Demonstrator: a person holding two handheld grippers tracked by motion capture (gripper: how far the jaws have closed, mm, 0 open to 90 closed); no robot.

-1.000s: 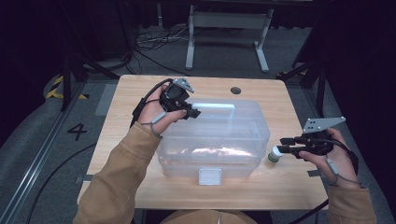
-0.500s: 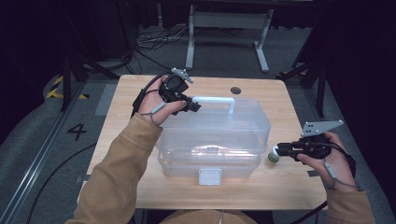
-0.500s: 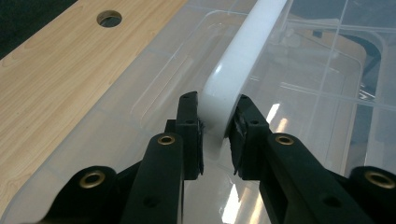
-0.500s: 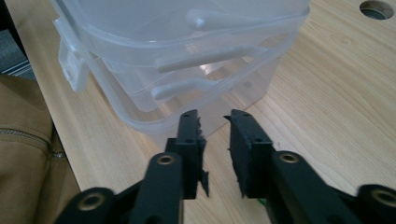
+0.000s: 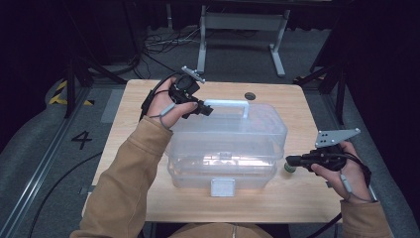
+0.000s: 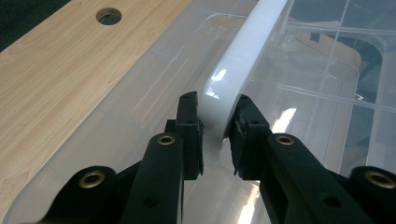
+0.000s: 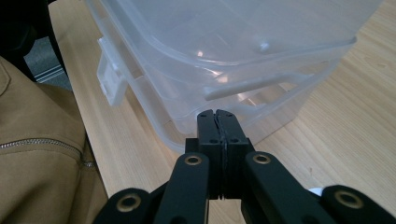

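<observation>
A clear plastic storage box [image 5: 233, 144] with a white handle [image 5: 228, 103] on its lid stands in the middle of the wooden table [image 5: 133, 114]. My left gripper [image 5: 207, 110] is shut on the handle's left end. In the left gripper view its pads [image 6: 237, 126] press both sides of the white handle [image 6: 247, 51]. My right gripper [image 5: 289, 160] is by the box's right end, just above a small green-topped object [image 5: 288, 169]. Its jaws have just been closing. In the right gripper view they [image 7: 217, 116] meet with nothing between them, pointing at the box [image 7: 224, 42].
The box's white front latch [image 5: 222, 187] faces the person. A round cable hole [image 5: 249, 95] sits in the table behind the box. Bare wood lies to the left and right of the box. Cables and a metal stand are on the floor beyond the table.
The white handle has swung up from the lid with my left gripper on it. The right gripper's jaws have closed beside the box.
</observation>
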